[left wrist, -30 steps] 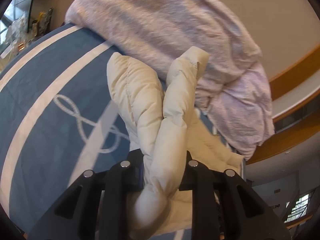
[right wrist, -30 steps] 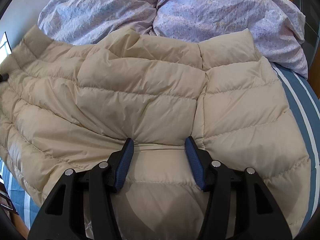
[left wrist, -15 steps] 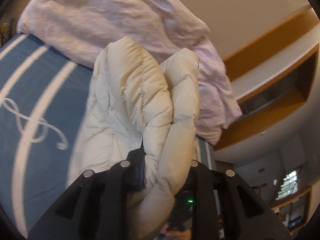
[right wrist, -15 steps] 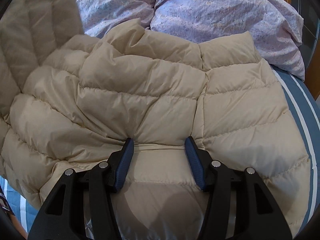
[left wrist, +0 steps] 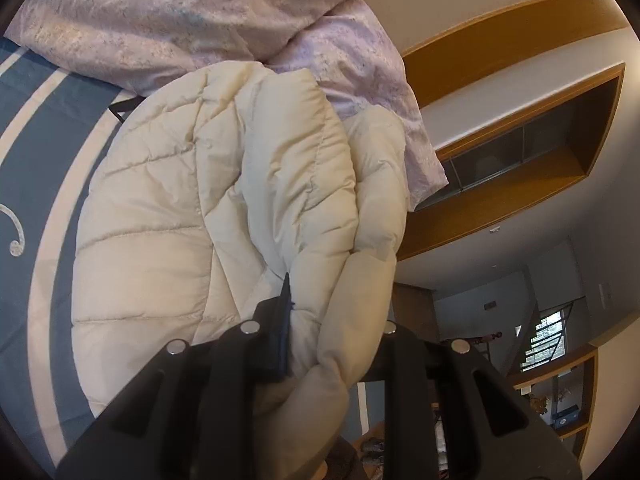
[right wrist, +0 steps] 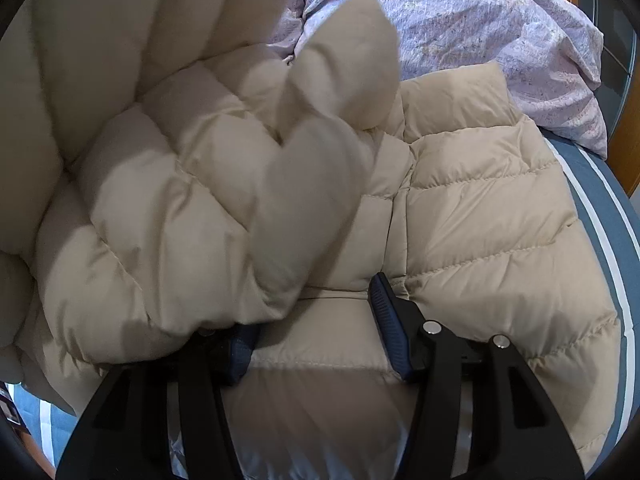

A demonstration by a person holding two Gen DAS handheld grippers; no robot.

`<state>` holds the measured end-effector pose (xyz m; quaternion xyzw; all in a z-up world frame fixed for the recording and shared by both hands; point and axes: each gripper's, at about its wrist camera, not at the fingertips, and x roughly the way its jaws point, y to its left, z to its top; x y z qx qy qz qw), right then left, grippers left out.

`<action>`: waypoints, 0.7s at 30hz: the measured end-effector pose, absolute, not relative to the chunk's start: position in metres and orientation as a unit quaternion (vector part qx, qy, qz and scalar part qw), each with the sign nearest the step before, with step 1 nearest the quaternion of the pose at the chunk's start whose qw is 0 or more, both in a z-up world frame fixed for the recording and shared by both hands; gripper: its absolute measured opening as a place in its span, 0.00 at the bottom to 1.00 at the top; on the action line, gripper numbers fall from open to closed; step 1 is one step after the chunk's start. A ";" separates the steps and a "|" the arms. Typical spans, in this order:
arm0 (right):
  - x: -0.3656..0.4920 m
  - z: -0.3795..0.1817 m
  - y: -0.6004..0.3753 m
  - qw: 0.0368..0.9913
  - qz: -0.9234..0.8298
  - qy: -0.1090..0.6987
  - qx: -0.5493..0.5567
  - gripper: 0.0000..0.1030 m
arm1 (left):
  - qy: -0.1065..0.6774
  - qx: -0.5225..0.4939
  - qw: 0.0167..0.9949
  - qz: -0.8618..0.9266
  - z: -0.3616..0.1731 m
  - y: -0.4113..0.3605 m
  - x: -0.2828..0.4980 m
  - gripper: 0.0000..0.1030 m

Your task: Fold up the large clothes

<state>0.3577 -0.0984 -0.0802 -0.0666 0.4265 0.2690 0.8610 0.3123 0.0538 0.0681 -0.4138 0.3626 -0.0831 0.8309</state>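
The cream puffer jacket [right wrist: 480,220] lay on the blue striped bed [right wrist: 600,200] beside a lilac duvet [right wrist: 480,20]. The left tool [left wrist: 320,320] was clamped on a lifted jacket fold; the right tool [right wrist: 312,320] rested on the jacket, jaws apart.

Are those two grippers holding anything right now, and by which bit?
The left gripper clamps a bunched end of the cream puffer jacket. The right gripper rests open on the jacket, gripping nothing.

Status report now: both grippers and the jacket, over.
Left gripper shut on cream puffer jacket edge. Right gripper jaws apart, resting on jacket. Lilac duvet close behind.
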 end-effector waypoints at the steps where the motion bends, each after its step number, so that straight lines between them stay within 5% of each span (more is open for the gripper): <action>1: 0.358 -0.080 -0.099 0.861 0.270 0.426 -0.067 0.54 | 0.359 -0.415 0.832 -0.081 0.069 0.055 0.312 0.21; 10: 0.361 -0.080 -0.101 0.860 0.271 0.428 -0.066 0.54 | 0.285 -0.423 0.860 0.008 0.100 0.107 0.270 0.21; 21: 0.366 -0.079 -0.098 0.861 0.266 0.428 -0.068 0.54 | 0.310 -0.415 0.855 -0.013 0.093 0.095 0.276 0.21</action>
